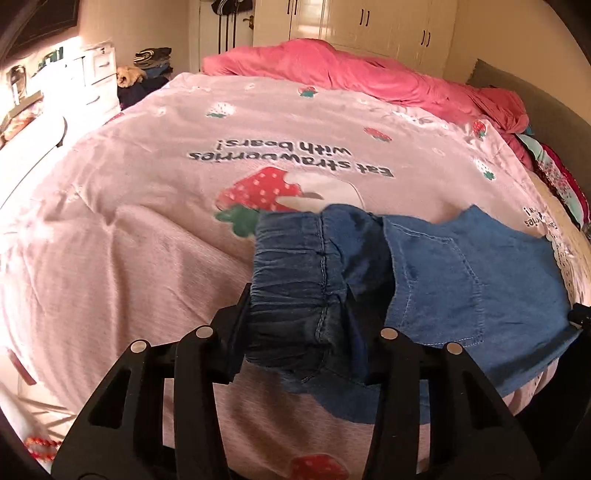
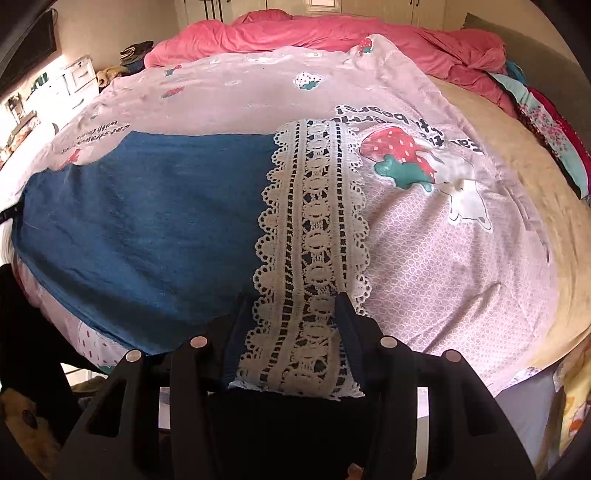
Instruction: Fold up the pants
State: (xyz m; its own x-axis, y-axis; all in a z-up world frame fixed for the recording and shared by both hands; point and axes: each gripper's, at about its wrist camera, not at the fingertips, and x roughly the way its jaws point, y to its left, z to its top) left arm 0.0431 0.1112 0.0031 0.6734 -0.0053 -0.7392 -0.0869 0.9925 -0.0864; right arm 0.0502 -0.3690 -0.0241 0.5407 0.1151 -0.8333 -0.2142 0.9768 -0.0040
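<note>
Blue denim pants point(image 1: 461, 277) lie across the pink strawberry-print duvet point(image 1: 147, 206). My left gripper point(image 1: 303, 317) is shut on their gathered elastic waistband point(image 1: 295, 266), which fills the gap between the jaws; the right finger is hidden behind the cloth. In the right wrist view the leg of the pants point(image 2: 147, 221) stretches away to the left, ending in a white lace hem point(image 2: 314, 221). My right gripper point(image 2: 291, 306) is shut on that lace hem, which drapes back over the jaws towards the camera.
A crumpled pink blanket point(image 1: 351, 70) lies along the far side of the bed. Folded colourful clothes point(image 2: 546, 129) line its right edge. White drawers point(image 1: 96, 81) and piled clothes point(image 1: 151, 59) stand at the far left, with wardrobe doors point(image 1: 388, 26) behind.
</note>
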